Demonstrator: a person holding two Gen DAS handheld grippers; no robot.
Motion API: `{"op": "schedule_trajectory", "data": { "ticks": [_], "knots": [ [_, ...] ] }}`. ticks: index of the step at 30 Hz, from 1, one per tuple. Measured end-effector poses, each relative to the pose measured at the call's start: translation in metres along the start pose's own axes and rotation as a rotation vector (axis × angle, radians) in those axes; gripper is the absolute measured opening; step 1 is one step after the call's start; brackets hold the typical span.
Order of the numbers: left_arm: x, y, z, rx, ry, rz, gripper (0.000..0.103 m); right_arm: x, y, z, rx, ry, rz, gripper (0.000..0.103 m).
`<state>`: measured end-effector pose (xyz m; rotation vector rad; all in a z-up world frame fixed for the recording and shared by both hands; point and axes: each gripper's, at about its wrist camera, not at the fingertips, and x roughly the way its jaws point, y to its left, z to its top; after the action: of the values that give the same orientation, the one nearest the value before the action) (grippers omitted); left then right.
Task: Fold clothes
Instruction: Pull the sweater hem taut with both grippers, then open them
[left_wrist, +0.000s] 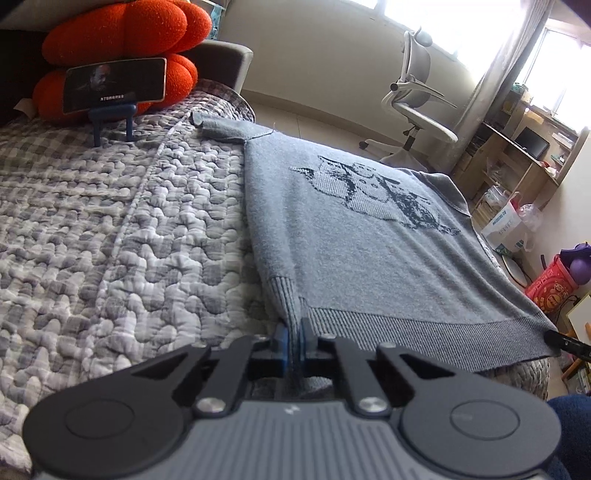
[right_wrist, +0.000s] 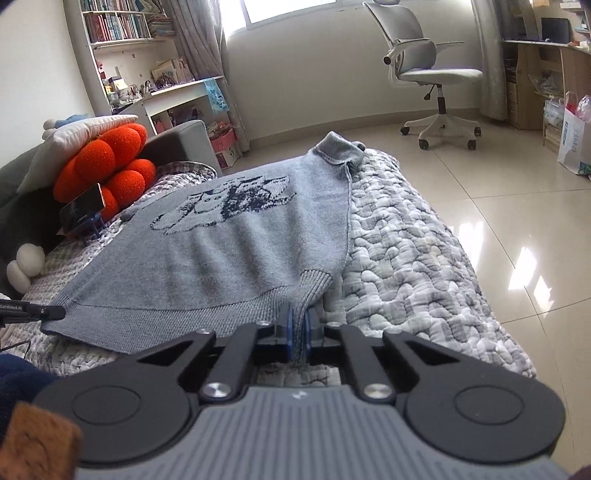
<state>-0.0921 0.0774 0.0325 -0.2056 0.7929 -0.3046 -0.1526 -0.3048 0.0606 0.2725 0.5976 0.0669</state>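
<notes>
Tools (left_wrist: 294, 338) (right_wrist: 298, 338) low, pinching sweater (left_wrist: 369, 251) cuffs

You have one grey sweater (left_wrist: 369, 236) on one quilted bed cover (left_wrist: 110, 229). You hold two grippers: the left gripper (left_wrist: 294, 334) and the right gripper (right_wrist: 298, 334). Count one orange cushion (left_wrist: 122, 33), one phone (left_wrist: 114, 84) on one blue stand (left_wrist: 112, 118), one office chair (right_wrist: 436, 70), one bookshelf (right_wrist: 122, 33), one white pillow (right_wrist: 77, 133).
</notes>
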Motion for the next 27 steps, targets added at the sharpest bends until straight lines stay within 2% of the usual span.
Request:
{"op": "schedule_trajectory", "data": {
  "ticks": [6, 14, 21, 27],
  "knots": [
    [-0.029, -0.002, -0.005, 0.022, -0.025, 0.011, 0.004, -0.017, 0.011, 0.003, -0.032, -0.037, 0.034, 0.006],
    [-0.055, -0.011, -0.021, 0.049, -0.007, 0.009, 0.004, -0.044, 0.014, -0.003, -0.052, -0.052, 0.036, 0.006],
    [-0.035, -0.014, -0.043, 0.069, 0.056, 0.048, 0.004, -0.022, 0.006, -0.016, -0.070, 0.004, -0.047, 0.006],
    [-0.033, -0.013, -0.051, 0.074, 0.063, 0.060, 0.004, -0.032, 0.008, -0.021, -0.090, -0.005, -0.041, 0.006]
  ]
}}
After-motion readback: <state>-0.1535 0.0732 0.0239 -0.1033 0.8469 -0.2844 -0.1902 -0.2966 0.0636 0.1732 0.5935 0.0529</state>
